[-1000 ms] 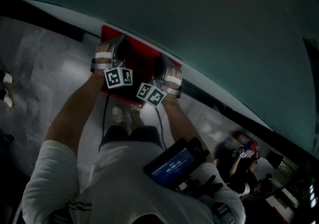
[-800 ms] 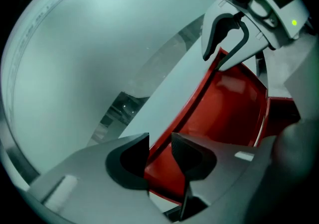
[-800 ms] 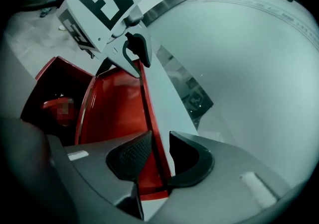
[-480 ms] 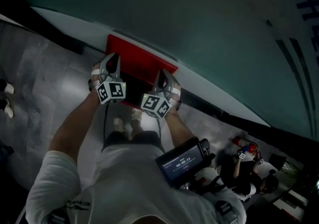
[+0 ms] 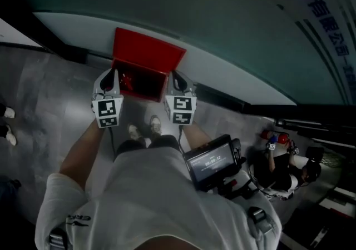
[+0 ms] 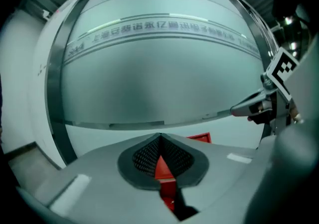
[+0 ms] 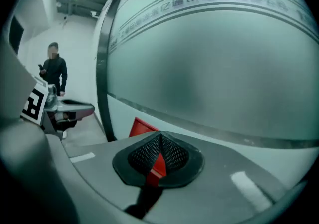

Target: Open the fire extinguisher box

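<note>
A: Your fire extinguisher box (image 5: 146, 89) stands on the floor (image 5: 50, 93), right up against the big wall (image 5: 211, 15). Its red lid (image 5: 147, 49) is lifted, and you can look into the dark inside.

B: Yes, and you hold that lid with 2 tongs. Your left tongs (image 6: 159, 138) are at the box's left front corner. They have just been squeezing shut, and now they are clenched on the lid's thin red edge.

A: Your right tongs (image 7: 159, 137) are at the box's right front corner. They have just been squeezing shut too, and they pinch the same red lid on that side.

B: Something small and red (image 5: 127, 81) shows inside the box, near its left side. You can't tell what it is.

A: Your shoes (image 5: 142, 129) are on the floor just in front of the box, between your 2 arms.

B: Each of your tongs has 1 cube (image 5: 107, 113) with black and white squares, on the side away from the box.

A: Well off to the right of the box, 1 person (image 5: 278, 160) is down low on the floor. Far off to the box's left you can see another person (image 7: 52, 68) standing.
</note>
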The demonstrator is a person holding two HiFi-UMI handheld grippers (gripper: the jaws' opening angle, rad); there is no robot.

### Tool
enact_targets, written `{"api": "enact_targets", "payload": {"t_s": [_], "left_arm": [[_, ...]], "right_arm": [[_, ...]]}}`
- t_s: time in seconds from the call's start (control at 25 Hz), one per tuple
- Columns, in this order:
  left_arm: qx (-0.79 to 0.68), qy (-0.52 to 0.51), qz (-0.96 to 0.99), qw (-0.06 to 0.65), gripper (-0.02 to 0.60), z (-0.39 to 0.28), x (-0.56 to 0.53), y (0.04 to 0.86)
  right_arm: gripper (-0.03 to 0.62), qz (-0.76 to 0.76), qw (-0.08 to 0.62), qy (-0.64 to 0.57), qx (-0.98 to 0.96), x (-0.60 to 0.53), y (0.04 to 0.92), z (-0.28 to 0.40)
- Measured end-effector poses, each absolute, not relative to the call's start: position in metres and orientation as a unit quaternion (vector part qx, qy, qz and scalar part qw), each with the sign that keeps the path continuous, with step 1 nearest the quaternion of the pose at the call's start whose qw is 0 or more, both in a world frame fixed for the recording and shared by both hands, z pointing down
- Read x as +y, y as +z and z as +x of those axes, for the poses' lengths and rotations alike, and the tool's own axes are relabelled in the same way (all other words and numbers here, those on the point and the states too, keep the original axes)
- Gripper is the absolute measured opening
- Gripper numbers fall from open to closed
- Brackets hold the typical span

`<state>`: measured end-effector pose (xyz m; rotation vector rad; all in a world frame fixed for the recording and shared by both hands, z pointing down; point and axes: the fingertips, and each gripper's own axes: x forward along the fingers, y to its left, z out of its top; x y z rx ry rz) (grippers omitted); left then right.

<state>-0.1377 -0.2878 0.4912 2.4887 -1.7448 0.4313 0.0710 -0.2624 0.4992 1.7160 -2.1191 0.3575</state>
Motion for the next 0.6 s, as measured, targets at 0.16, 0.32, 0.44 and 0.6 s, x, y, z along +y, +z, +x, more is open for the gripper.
{"api": "enact_targets", "payload": {"t_s": [0.16,0.32,0.44,0.6], "left_arm": [[-0.572,0.103,0.811,0.07,0.003,-0.136,-0.234,0.478],[-0.57,0.084,0.813,0.082,0.003,-0.121,-0.191,0.47],[-0.575,0.077,0.811,0.082,0.003,-0.106,-0.155,0.465],[-0.584,0.068,0.805,0.085,0.003,-0.085,-0.104,0.46]], "right_arm": [[0.012,0.597,0.166,0.139,-0.772,-0.218,0.484,0.062],[0.012,0.578,0.151,0.13,-0.791,-0.179,0.472,0.061],[0.012,0.564,0.132,0.127,-0.805,-0.145,0.462,0.068],[0.012,0.546,0.12,0.13,-0.819,-0.093,0.458,0.085]]}}
